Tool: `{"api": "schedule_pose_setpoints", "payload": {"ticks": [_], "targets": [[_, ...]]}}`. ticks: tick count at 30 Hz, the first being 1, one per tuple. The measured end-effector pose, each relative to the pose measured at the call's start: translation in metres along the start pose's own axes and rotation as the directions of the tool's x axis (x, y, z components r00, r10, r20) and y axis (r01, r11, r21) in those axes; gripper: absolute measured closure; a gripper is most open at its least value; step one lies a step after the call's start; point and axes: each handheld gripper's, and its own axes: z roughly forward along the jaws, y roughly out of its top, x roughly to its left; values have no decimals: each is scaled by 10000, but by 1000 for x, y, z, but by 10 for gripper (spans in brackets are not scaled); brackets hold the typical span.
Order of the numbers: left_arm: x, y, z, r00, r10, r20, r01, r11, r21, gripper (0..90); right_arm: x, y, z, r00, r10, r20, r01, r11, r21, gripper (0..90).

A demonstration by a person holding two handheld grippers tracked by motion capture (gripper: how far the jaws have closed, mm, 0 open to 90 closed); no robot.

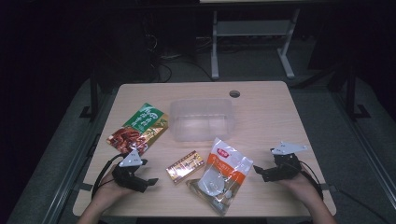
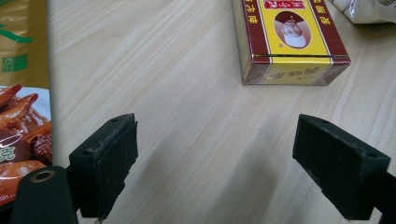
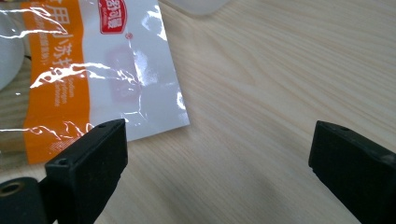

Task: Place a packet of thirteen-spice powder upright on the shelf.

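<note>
Dark room, wood surface [image 1: 261, 100]. High view: my left gripper [image 1: 148, 183] open, box [image 1: 185, 165] just right. Left gripper view: box [image 2: 288, 39] ahead-right, long axis pointing away. Right gripper view: right gripper [image 3: 217, 175] open, pouch [image 3: 100, 70] ahead-left.

A clear plastic container [image 1: 201, 119] sits mid-surface [image 1: 266, 112], with a green sauce packet [image 1: 138, 129] just left of it.

Pale wood-grain table [image 1: 271, 116]. Clear tub [image 1: 201, 119]. Green-and-gold pouch [image 1: 138, 129] printed with red-brown food. Maroon box [image 2: 289, 39] with yellow panel. White-and-orange bag [image 3: 100, 70] bearing a red label. Black grippers [image 1: 150, 182] [image 1: 258, 171].
</note>
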Motion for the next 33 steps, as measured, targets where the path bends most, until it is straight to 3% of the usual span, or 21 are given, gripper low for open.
{"api": "schedule_pose_setpoints", "payload": {"ticks": [5, 8, 11, 15, 16, 17, 18, 23, 27, 33], "targets": [[-3, 2, -2, 9999, 20, -142, -15, 9995, 303, 138, 1, 0, 1, 10000, -39, -61, 39, 10000, 30, 42], [-4, 7, -5, 9996, -24, -298, 31, 9997, 241, 147, 2, 0, 0, 9999, -32, -127, 31, 10000, -52, 43], [-6, 13, -9, 9988, -220, -443, 221, 9998, 10, 226, 2, 0, -1, 9999, -48, -117, 46, 9999, -157, 43], [-6, 20, -14, 9983, -587, -65, 585, 9977, -352, 426, 2, 1, -2, 9999, -16, -117, 14, 9998, -199, 49], [-6, 25, -15, 9969, -757, 192, 766, 9956, -543, 505, 2, 2, -2, 9999, -29, -113, 27, 9999, -163, 54], [-6, 25, -15, 9969, -757, 192, 766, 9956, -543, 554, 2, 2, -2, 9999, -29, -113, 27, 9999, -163, 54], [-8, 32, -14, 9955, -780, 539, 815, 9944, -666, 630, 2, 2, -2, 10000, 7, -95, -9, 9999, -128, 54], [-12, 45, -8, 9943, -411, 986, 475, 9968, -636, 870, 2, 3, -2, 10000, 46, -28, -46, 9998, -169, 55], [-25, 63, 8, 9898, -60, 1426, 133, 9986, -510, 897, 1, 3, -1, 10000, 36, -48, -37, 9999, -158, 55], [-35, 76, 28, 9819, 115, 1893, -67, 9996, -257, 898, 0, 3, -2, 10000, 91, -40, -92, 9998, -197, 58]]}}
